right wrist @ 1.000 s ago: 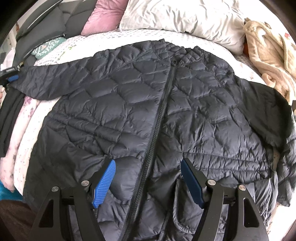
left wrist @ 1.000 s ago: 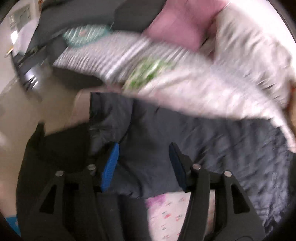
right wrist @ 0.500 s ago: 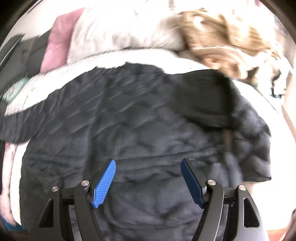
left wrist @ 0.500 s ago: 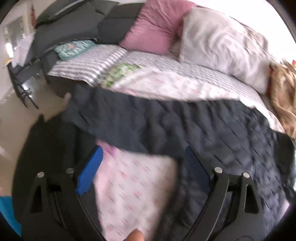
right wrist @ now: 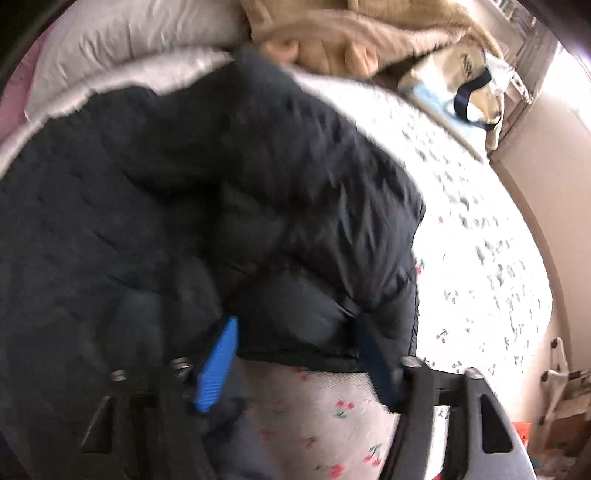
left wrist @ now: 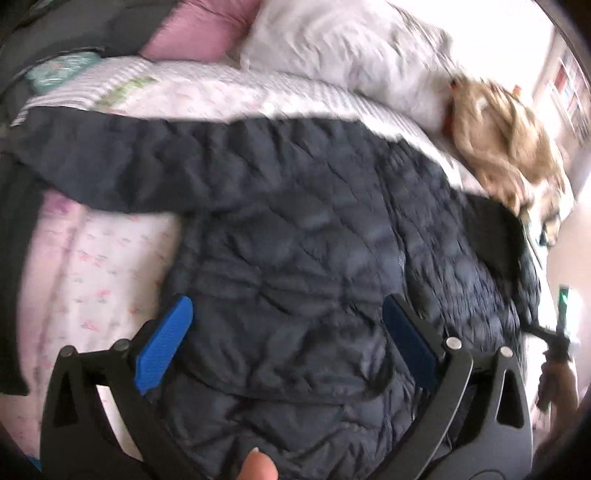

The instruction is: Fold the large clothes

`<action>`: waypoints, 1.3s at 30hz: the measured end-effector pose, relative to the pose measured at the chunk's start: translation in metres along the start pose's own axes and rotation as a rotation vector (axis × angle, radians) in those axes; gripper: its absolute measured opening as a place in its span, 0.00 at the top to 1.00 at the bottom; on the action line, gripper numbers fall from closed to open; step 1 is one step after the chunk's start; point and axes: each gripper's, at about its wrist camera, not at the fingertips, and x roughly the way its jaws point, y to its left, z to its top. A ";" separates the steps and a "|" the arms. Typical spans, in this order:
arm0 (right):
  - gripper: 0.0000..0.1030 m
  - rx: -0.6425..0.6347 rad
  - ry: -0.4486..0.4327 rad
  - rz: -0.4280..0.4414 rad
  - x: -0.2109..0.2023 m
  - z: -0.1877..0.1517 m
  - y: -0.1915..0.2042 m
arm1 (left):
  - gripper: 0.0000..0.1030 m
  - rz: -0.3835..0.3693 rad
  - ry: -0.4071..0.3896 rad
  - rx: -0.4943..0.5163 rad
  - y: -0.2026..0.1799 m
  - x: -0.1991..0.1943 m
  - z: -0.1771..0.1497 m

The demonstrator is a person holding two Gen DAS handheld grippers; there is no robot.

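While motion blur softens both views, dark quilted jacket (left wrist: 295,229) spread on floral bedsheet (right wrist: 480,295), left gripper (left wrist: 288,343) spread wide above it, right gripper (right wrist: 295,365) spread at jacket's edge, hem partly hidden.

One dark quilted jacket (left wrist: 295,229) lies on one bed (left wrist: 96,266). Two pillows, one pink (left wrist: 199,33) and one grey (left wrist: 343,48), sit beside one tan blanket (left wrist: 506,144). One tote bag (right wrist: 461,92) sits nearby.

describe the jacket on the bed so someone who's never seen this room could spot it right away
Start at the bed, covered by a pale sheet printed with small cherries. The jacket lies spread across its middle, below the pillows. It is the only dark navy quilted puffer there, unlike the fluffy tan garment beside it.
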 end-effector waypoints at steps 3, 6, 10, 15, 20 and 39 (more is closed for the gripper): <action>0.75 -0.119 -0.030 -0.025 -0.007 0.003 0.015 | 0.01 -0.016 0.005 0.030 -0.014 0.008 -0.002; 0.91 -0.098 -0.058 0.045 -0.030 0.015 0.005 | 0.01 -0.016 -0.003 0.071 -0.023 0.011 -0.003; 0.92 -0.017 -0.159 0.065 -0.070 0.044 -0.037 | 0.01 -0.010 -0.011 0.131 -0.029 0.010 -0.005; 0.91 0.151 -0.184 -0.026 -0.077 0.094 -0.119 | 0.01 0.004 -0.021 0.161 -0.031 0.010 -0.002; 0.69 0.426 -0.142 0.008 -0.059 0.110 -0.210 | 0.01 0.002 -0.025 0.153 -0.029 0.013 0.001; 0.27 0.828 -0.192 0.293 0.057 0.051 -0.247 | 0.01 -0.095 0.045 0.061 -0.026 0.051 0.000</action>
